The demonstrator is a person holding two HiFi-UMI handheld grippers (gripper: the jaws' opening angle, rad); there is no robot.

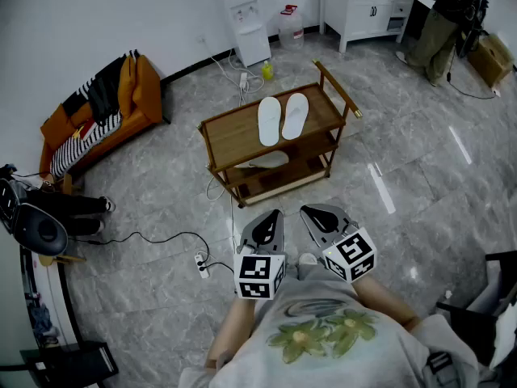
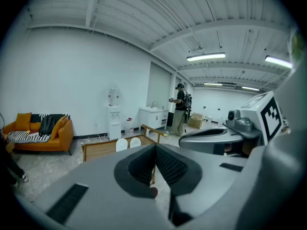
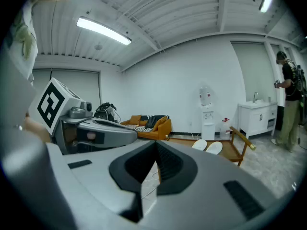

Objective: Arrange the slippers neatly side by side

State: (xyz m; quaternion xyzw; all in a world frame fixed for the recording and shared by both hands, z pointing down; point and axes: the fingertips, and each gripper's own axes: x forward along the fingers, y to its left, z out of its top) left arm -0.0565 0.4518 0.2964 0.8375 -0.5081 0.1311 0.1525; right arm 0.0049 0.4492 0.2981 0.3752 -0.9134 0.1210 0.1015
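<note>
Two white slippers (image 1: 281, 119) lie side by side, toes away from me, on the top shelf of a wooden cart (image 1: 234, 140). They also show small in the left gripper view as the slippers (image 2: 127, 143) and in the right gripper view as the slippers (image 3: 207, 146). My left gripper (image 1: 267, 219) and right gripper (image 1: 313, 213) are held close to my body, well short of the cart. Both are shut with nothing between the jaws; the left gripper (image 2: 155, 150) and right gripper (image 3: 156, 146) show their pads meeting.
An orange sofa (image 1: 101, 111) with clothes stands at the left wall. A water dispenser (image 1: 244, 18) and white cabinet (image 1: 363, 2) are at the back, where a person (image 1: 443, 18) stands. Cables and a power strip (image 1: 201, 263) lie on the floor near my feet.
</note>
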